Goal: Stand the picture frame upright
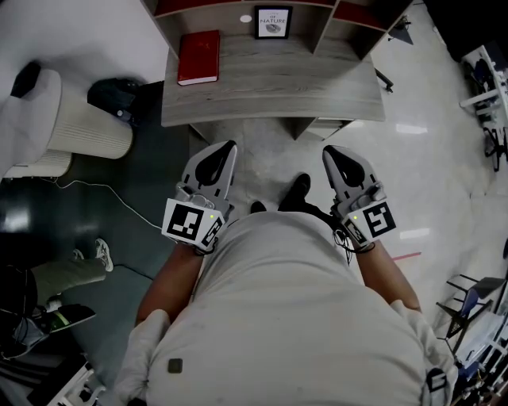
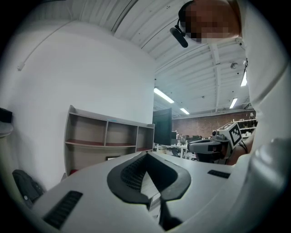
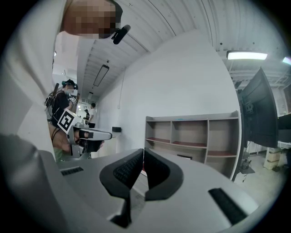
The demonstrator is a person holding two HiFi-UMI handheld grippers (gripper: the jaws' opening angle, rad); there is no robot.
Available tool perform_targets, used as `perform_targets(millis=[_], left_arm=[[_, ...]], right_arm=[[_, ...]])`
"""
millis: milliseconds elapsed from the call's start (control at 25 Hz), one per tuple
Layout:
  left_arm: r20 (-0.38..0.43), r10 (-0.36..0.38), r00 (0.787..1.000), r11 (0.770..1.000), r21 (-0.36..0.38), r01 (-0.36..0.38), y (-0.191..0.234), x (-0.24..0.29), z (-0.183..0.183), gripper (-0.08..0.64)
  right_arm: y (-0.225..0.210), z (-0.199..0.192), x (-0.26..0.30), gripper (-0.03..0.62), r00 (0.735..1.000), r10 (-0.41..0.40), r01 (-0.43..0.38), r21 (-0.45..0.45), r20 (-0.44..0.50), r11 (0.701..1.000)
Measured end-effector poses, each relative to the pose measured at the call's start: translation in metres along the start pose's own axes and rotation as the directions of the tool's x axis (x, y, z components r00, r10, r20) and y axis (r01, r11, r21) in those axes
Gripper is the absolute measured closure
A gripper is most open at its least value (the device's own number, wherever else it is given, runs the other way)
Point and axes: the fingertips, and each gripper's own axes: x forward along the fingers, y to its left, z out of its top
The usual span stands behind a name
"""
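Observation:
The picture frame (image 1: 273,22) is black with a white print. It stands upright at the back of the wooden desk (image 1: 270,91), under the shelf unit. It shows small and dark in the left gripper view (image 2: 113,157) and the right gripper view (image 3: 184,156). My left gripper (image 1: 226,151) and right gripper (image 1: 332,152) are held close to the person's waist, well short of the desk's front edge. Both are shut with nothing between the jaws. Each camera looks over its own closed tips, left (image 2: 146,154) and right (image 3: 143,151).
A red book (image 1: 198,57) lies at the desk's left. A shelf unit (image 2: 104,136) stands at the back of the desk, with a dark monitor (image 2: 162,125) to its right. A ribbed white bin (image 1: 83,127) and a floor cable (image 1: 111,198) sit to the left. Chairs (image 1: 468,305) stand at right.

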Motion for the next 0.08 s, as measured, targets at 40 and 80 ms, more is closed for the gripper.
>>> perform_targets(millis=[40,80], left_arm=[[-0.001,-0.002,1.0,1.0,0.0,0.002,0.0011,0.0004,-0.0002,0.543],[-0.001,-0.003,1.0,1.0,0.0,0.003,0.0022,0.0008,-0.0004,0.543]], right_arm=[[-0.0003,-0.0003,0.001,0.571,1.0,-0.002,0.002,0.001,0.0,1.0],[-0.0006,-0.0006,0.0021,0.571,1.0,-0.004,0.004,0.003,0.0,1.0]])
